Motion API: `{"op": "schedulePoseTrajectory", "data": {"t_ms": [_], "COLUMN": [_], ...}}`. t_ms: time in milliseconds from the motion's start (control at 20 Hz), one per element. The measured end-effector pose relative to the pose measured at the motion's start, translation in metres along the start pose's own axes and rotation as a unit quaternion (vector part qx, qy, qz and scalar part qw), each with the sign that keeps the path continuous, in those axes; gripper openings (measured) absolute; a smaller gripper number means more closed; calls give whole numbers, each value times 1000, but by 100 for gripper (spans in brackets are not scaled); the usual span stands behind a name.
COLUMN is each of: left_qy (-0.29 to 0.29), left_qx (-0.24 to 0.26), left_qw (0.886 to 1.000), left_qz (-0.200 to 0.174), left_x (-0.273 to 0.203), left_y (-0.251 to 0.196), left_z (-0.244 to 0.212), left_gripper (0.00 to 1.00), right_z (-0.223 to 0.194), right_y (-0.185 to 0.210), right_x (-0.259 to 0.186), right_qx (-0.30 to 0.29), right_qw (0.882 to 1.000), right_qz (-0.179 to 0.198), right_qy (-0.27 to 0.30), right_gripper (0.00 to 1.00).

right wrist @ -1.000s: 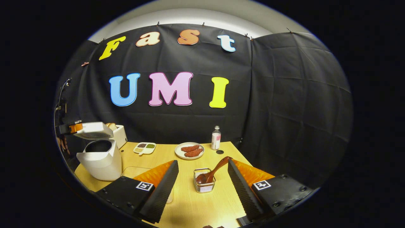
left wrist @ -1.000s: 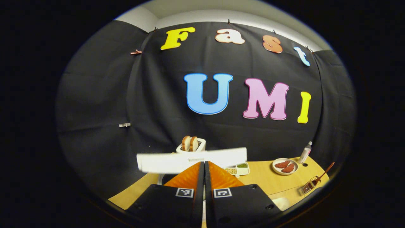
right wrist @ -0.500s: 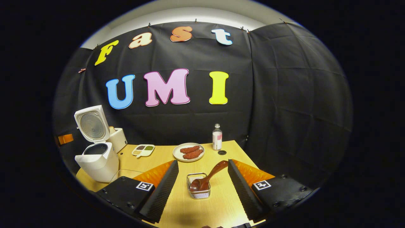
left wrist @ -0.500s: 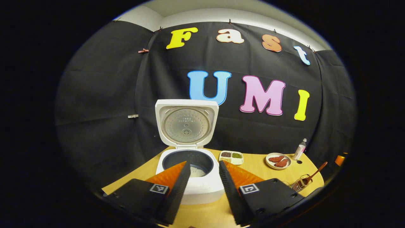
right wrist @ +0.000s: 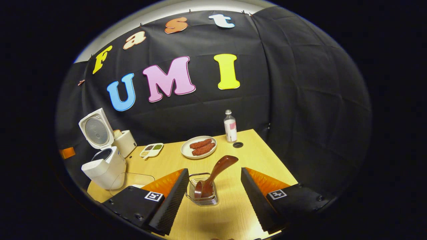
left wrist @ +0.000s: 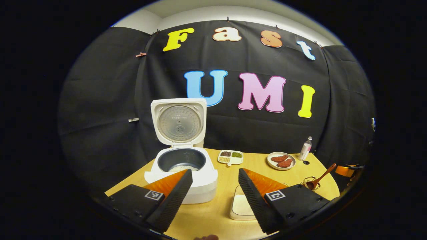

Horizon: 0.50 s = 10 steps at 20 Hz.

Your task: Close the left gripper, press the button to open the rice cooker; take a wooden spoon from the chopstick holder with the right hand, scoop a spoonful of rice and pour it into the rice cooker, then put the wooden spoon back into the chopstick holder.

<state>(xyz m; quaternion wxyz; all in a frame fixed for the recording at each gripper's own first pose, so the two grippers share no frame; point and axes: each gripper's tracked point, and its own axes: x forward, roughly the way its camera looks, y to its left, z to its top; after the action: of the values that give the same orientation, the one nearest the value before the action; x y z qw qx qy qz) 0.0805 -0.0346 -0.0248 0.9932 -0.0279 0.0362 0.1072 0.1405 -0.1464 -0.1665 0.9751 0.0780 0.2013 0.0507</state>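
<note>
A white rice cooker (left wrist: 181, 173) stands on the left part of a light wooden table (left wrist: 213, 213) with its lid (left wrist: 179, 121) swung fully up and upright, showing the round metal inner plate. Inside the dark inner pot (left wrist: 181, 160) a small layer of white rice lies at the bottom. In the right gripper view the same rice cooker (right wrist: 104, 166) sits at the table's far left edge, lid raised.

Just right of the cooker, close to the table's front edge, is a shallow white dish of rice (left wrist: 241, 205), partly hidden by a finger of the left gripper (left wrist: 215, 193). That gripper hangs in front of the cooker with its jaws spread wide, gripping nothing.

The wooden spoon (right wrist: 213, 175) stands in a small wire chopstick holder (right wrist: 201, 193), bowl end down inside the basket and handle leaning up toward the right. The right gripper (right wrist: 213, 196) hovers close to the holder with its two fingers parted wide on either side of it, not touching spoon or basket. In the left gripper view the spoon (left wrist: 318, 176) and holder (left wrist: 308, 183) appear near the table's right edge.

Farther back on the table are a small divided tray of beans (right wrist: 151, 150), a plate of reddish sausages (right wrist: 199, 147) and a small bottle (right wrist: 229, 126). A toaster (right wrist: 125, 143) with bread stands behind the cooker.
</note>
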Motion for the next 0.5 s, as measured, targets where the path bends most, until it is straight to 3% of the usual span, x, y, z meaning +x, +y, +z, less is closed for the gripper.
{"op": "schedulePoseTrajectory", "data": {"t_ms": [300, 500], "left_qy": [40, 77], "left_qx": [-20, -13], "left_qw": [999, 996], "left_qz": [19, 33], "left_x": [-20, -36], "left_y": [-29, -27], "left_z": [-36, -65], "left_gripper": [96, 96], "right_z": [-30, -35], "right_y": [-20, -20], "right_x": [53, 86], "right_qx": [30, 80], "right_qw": [998, 994], "right_qz": [24, 30], "right_qy": [47, 65], "right_gripper": [99, 99]}}
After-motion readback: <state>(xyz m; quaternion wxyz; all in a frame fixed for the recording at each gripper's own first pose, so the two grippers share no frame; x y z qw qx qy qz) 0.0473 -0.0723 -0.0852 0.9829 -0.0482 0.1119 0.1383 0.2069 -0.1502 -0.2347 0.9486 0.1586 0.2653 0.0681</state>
